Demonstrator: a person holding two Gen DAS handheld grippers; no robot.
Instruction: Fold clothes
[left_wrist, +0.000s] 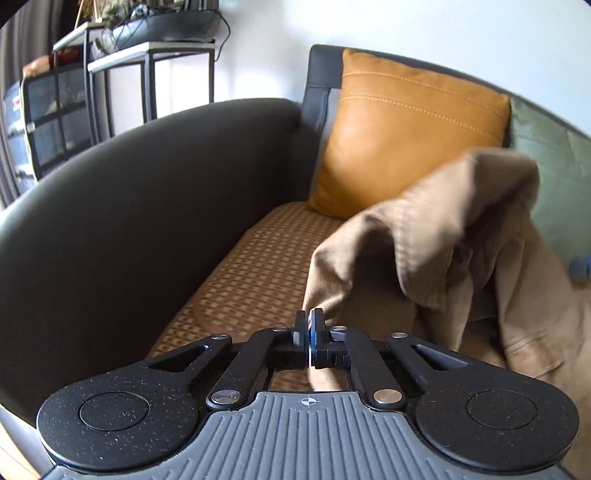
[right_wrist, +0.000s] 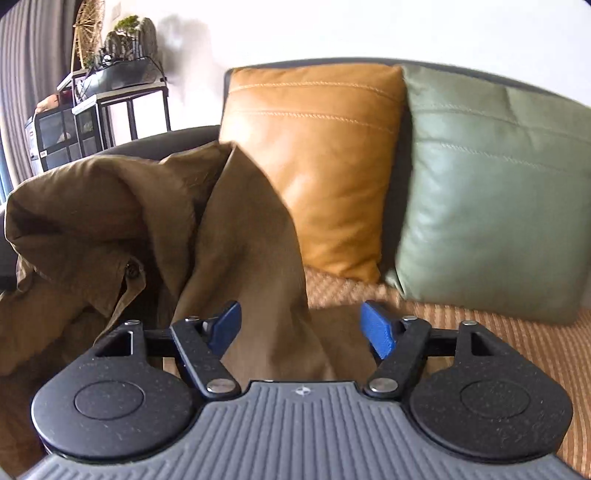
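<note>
Garment (left_wrist: 436, 236) heaped on the sofa seat (left_wrist: 236, 280) at right of the left wrist view, cushion (left_wrist: 406, 133) behind it against the backrest, second cushion (right_wrist: 491, 192) right of that, armrest (left_wrist: 140, 206) at left, shelving unit (left_wrist: 122, 81) upper left behind the armrest.

A dark sofa (left_wrist: 155, 192) is sitting against a plain white wall (right_wrist: 332, 29). Its seat is wearing a brown woven cover (left_wrist: 240, 280). An orange cushion (right_wrist: 314, 155) and a green cushion (right_wrist: 491, 192) are leaning side by side on the sofa back. A black shelf (left_wrist: 147, 74) with plants on top is standing past the sofa arm. Daylight is brightening the room.
</note>
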